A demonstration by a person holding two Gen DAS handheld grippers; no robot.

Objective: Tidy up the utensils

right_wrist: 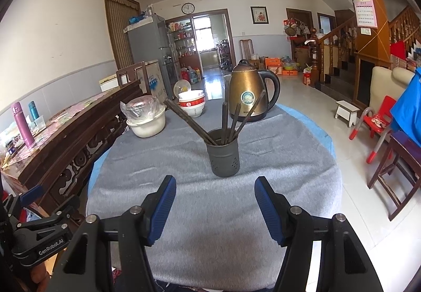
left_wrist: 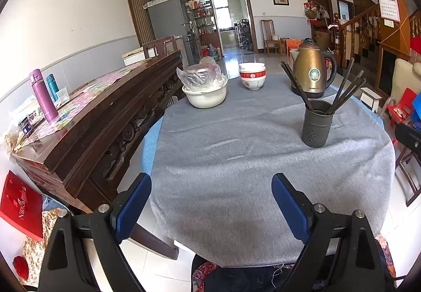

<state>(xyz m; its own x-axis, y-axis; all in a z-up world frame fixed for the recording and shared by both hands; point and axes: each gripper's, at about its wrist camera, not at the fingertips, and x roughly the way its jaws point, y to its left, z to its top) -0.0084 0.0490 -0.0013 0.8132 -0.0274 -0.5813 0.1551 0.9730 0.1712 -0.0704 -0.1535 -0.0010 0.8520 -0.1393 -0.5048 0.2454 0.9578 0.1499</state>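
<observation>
A round table under a grey cloth (left_wrist: 236, 160) carries everything here. The task's thing, a dark metal chopstick holder (right_wrist: 223, 152), stands upright on the cloth with dark chopsticks (right_wrist: 231, 120) fanned out of its mouth, some leaning left, some right. In the right wrist view it sits straight ahead of the right gripper (right_wrist: 215, 188), near but apart from it, with bare cloth between. In the left wrist view the same holder lies well off to the right of the left gripper (left_wrist: 211, 184).

Both tongs are released: the blue pads of each stand apart with only cloth showing between them, and neither grasps anything. The left gripper hangs over the near edge of the table.

Behind the holder stands a bronze electric kettle (right_wrist: 248, 92), its handle turned right. To its left is a stack of red-and-white bowls (right_wrist: 192, 105), and further left a white basin (right_wrist: 146, 126) holding a dish wrapped in clear plastic. None of these touches the holder.

Along the table's left edge runs a carved dark wood sideboard (left_wrist: 105, 120), just beside the cloth, bearing a purple flask (left_wrist: 43, 94) and a teal flask (left_wrist: 52, 85). A red child's chair (right_wrist: 379, 120) stands on the floor to the right.
</observation>
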